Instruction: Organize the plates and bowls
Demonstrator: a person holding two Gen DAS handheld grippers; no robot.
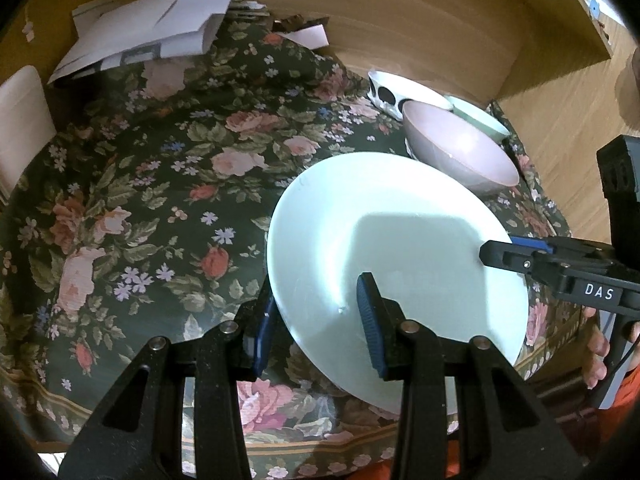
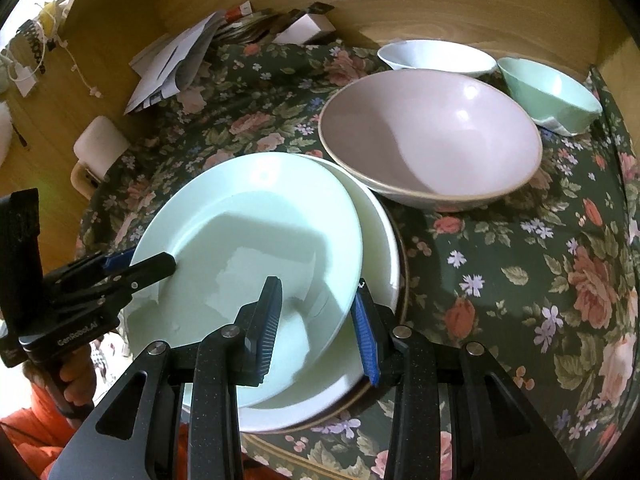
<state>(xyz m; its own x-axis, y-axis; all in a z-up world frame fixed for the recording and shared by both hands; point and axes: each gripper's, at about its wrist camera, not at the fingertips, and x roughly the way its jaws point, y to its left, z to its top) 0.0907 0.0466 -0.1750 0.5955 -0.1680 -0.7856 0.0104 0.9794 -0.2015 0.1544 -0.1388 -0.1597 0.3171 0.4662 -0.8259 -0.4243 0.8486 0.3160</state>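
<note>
On the floral dark-green tablecloth (image 2: 520,280) in front of you, a pale mint-green round plate (image 2: 248,248) is held at two edges and sits over a white plate (image 2: 380,240), which lies on a darker brown-rimmed plate (image 2: 403,264). Your left gripper (image 1: 320,320) straddles the mint plate's near-left rim, one blue pad under the edge, the other on the top face, pinching the plate. Your right gripper (image 2: 316,320) does likewise on the right rim, jaws narrowed onto that edge, pads either side of it. From the left wrist view the plate tilts, its left side raised off the cloth. Just behind the stack stands a large pale pink ceramic bowl (image 2: 432,140), close to the white plate's far rim; whether they touch you cannot tell. Beyond it sit a white bowl (image 2: 436,60) with dark spots outside and a small mint-green bowl (image 2: 552,96), near each other. Folded white papers (image 1: 152,36) lie at the cloth's far left, against the wooden wall (image 1: 400,32).
</note>
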